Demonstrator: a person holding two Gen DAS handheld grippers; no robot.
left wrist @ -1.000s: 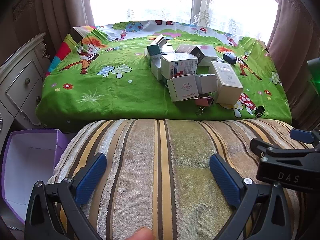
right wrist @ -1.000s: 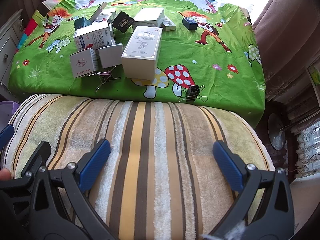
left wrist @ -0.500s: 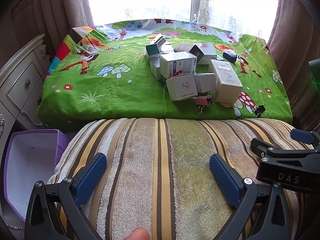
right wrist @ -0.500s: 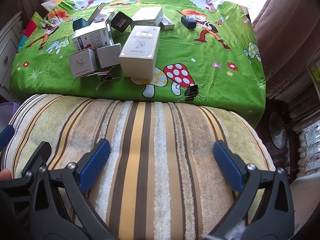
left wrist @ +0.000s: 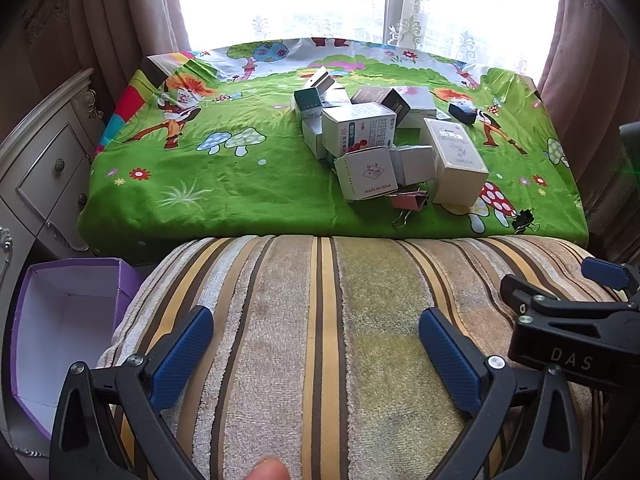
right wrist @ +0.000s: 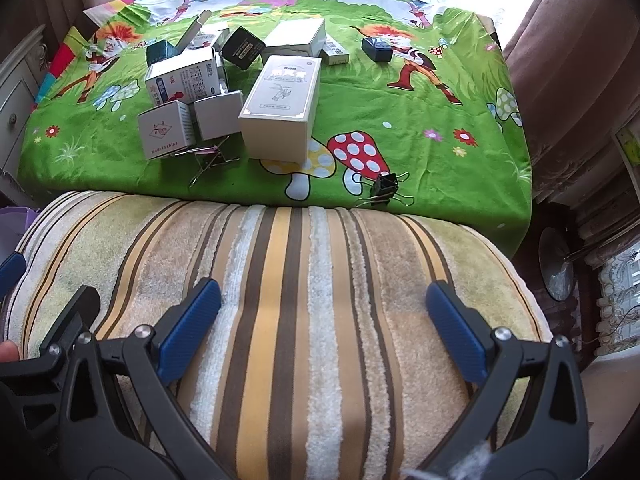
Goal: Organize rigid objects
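Here: two binder clips (right wrist: 385, 188), one purple box (left wrist: 60, 320); left gripper (left wrist: 316, 344), right gripper (right wrist: 324, 320) spread.

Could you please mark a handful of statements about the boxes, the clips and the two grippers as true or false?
1. The left gripper holds a small box. False: its jaws stand wide apart with nothing between them, over the striped towel.
2. A black binder clip lies near the front edge of the green cloth, apart from the boxes. True.
3. The purple box is full of cartons. False: its white inside shows bare.
4. The box printed "made in china" sits left of the tall white box in the right wrist view. True.
5. The right gripper is shut. False: it is open and holds nothing.
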